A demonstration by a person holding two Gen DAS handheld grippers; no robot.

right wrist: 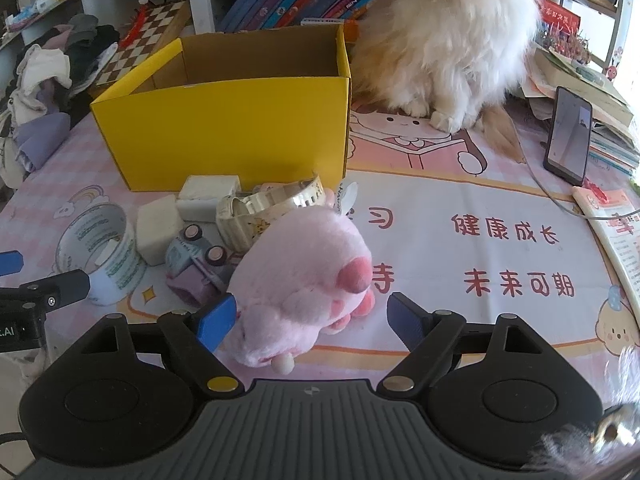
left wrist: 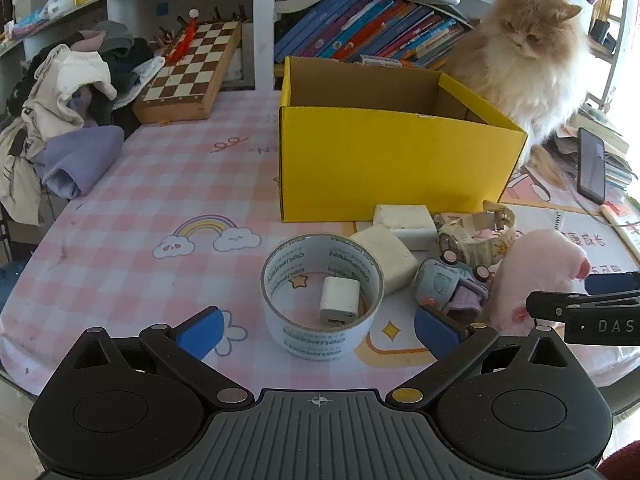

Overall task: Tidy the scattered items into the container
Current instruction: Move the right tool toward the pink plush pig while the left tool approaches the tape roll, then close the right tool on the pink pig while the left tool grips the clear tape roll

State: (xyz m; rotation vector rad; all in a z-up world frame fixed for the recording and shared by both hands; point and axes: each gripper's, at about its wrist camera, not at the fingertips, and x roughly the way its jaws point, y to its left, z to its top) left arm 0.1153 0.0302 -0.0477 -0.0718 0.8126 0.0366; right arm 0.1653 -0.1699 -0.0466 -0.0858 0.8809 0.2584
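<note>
Box (left wrist: 384,164): yellow, open, upright.
Tape roll (left wrist: 322,294): upright, white charger (left wrist: 339,300) inside.
Pink plush (right wrist: 304,276): lying beside toy car (right wrist: 196,258).

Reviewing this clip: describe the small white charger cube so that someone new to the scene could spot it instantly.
Start at the yellow box on the pink checked tablecloth. Just in front of it stands a roll of tape on its side rim. The small white charger cube lies inside the roll's ring, unlike the two larger white blocks, which sit outside it.
</note>
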